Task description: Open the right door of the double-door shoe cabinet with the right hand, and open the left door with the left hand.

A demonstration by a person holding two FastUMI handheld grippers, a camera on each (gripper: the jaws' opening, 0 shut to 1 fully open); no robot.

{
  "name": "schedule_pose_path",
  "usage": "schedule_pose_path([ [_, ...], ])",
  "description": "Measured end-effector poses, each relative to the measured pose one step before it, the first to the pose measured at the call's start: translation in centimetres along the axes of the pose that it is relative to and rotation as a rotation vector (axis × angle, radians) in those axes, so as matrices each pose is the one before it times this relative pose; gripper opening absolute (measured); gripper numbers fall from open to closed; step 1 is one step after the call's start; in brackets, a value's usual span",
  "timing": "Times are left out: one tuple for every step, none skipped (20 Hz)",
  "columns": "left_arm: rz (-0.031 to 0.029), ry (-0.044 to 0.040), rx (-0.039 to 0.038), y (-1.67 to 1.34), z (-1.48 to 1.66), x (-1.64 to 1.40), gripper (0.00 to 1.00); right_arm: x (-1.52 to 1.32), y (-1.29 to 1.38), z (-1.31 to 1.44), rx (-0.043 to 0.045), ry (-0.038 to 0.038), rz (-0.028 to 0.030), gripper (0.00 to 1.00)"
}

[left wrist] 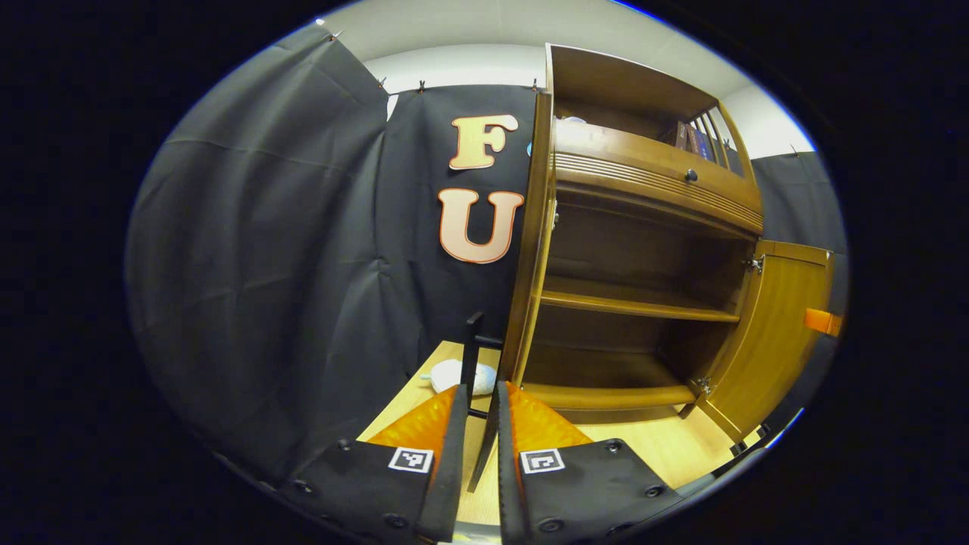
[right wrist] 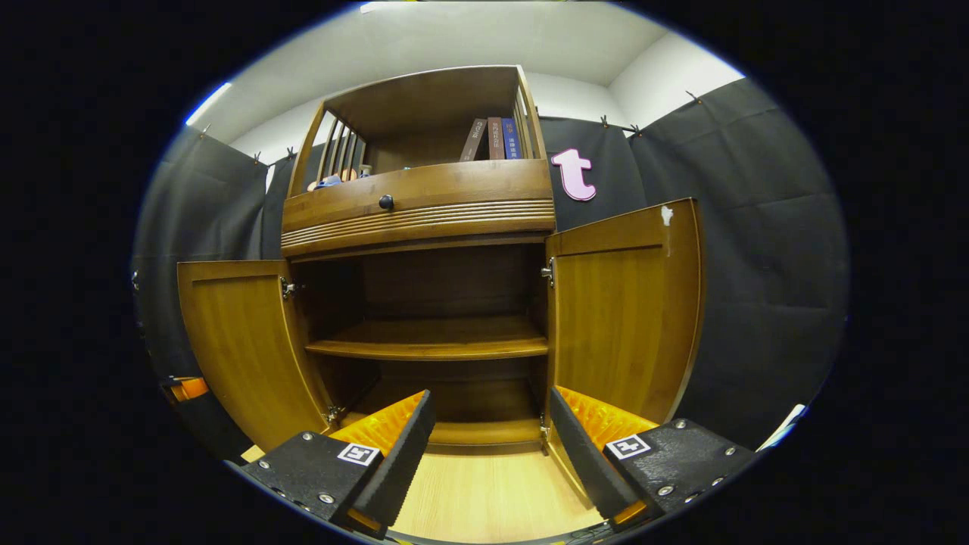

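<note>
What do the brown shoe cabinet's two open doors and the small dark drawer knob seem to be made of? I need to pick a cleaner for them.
The brown cabinet doors look like wood or wood veneer with a glossy varnish: vertical grain lines and soft reflections show. The small dark round knob looks like metal or painted wood; it is too small to tell which.

1. Past the right gripper's [right wrist: 490, 424] spread fingers, the books [right wrist: 493, 138] in the cabinet's top bay were too small to tell apart — their spines unreadable.
2. Up and to that gripper's left, small items [right wrist: 333, 180] behind the drawer front were mostly hidden.
3. Just ahead of the left gripper's [left wrist: 478, 393] nearly closed fingertips, the left door [left wrist: 530, 242] showed edge-on, its face hidden.
4. Beyond those tips, a pale object [left wrist: 453, 374] lay partly covered by a black bar [left wrist: 471, 356] — what it was could not be told.
</note>
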State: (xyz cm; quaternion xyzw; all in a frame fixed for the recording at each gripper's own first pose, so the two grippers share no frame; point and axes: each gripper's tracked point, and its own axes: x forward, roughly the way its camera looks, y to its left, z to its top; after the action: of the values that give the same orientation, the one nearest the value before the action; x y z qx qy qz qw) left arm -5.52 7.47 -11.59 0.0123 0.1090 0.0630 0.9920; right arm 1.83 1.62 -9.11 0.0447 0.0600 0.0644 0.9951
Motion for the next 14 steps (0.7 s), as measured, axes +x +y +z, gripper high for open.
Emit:
schedule_pose_path([
  [0.00670,-0.00982,0.01037,-0.444,0.844,-0.313,0.33,-0.175,-0.500,0.186,-0.00172,-0.00105,-0.00675,0.93],
  [0.00190,-0.00962,0.01191,-0.615,0.843,-0.600,0.38,-0.200,-0.511,0.108,-0.00171,-0.00131,-0.00832,0.96],
  [-0.00163,-0.01014,0.01429,-0.430,0.848,-0.293,0.43,-0.096,-0.486,0.289,-0.00181,-0.00190,-0.00980,0.93],
  [0.00785,-0.00854,0.01253,-0.387,0.889,-0.249,0.48,-0.160,-0.485,0.298,-0.00066,-0.00075,-0.00950,0.89],
  [0.00205,-0.00870,0.00683,-0.499,0.835,-0.178,0.53,-0.173,-0.531,0.387,-0.00017,-0.00269,-0.00841,0.85],
  [-0.01062,-0.00520,-0.00177,-0.406,0.505,-0.605,0.58,-0.169,-0.470,0.418,-0.00124,-0.00449,-0.00844,0.93],
  [-0.01184,-0.00556,-0.00515,-1.285,1.033,-0.112,0.64,-0.221,-0.393,0.367,-0.00370,-0.00241,-0.00938,0.93],
  [-0.01720,-0.00950,-0.00558,-0.787,0.881,-0.061,0.70,-0.206,-0.474,0.337,-0.00536,-0.00251,-0.00961,0.93],
  [-0.01512,-0.00973,-0.00333,-0.762,0.774,-0.056,0.76,-0.113,-0.463,0.405,-0.00652,-0.00575,-0.00900,0.85],
  [-0.01543,-0.00927,-0.00413,-0.727,0.835,-0.082,0.80,-0.227,-0.359,0.414,-0.00757,-0.00774,-0.00851,1.00],
  [-0.01149,-0.00737,-0.00554,-0.515,0.666,0.057,0.83,-0.164,-0.325,0.469,-0.00872,-0.00885,-0.00761,0.93],
  [-0.00460,-0.00697,-0.00887,-0.332,0.577,0.065,0.87,-0.235,-0.330,0.350,-0.00947,-0.00747,-0.00668,0.93],
  [-0.01443,-0.00655,-0.00755,-0.552,0.465,0.101,0.88,-0.180,-0.256,0.275,-0.00940,-0.00534,-0.00588,0.93],
  [-0.00804,-0.00934,-0.00462,-0.521,0.330,0.245,0.89,-0.209,-0.220,0.266,-0.00875,-0.00478,-0.00428,0.93],
])
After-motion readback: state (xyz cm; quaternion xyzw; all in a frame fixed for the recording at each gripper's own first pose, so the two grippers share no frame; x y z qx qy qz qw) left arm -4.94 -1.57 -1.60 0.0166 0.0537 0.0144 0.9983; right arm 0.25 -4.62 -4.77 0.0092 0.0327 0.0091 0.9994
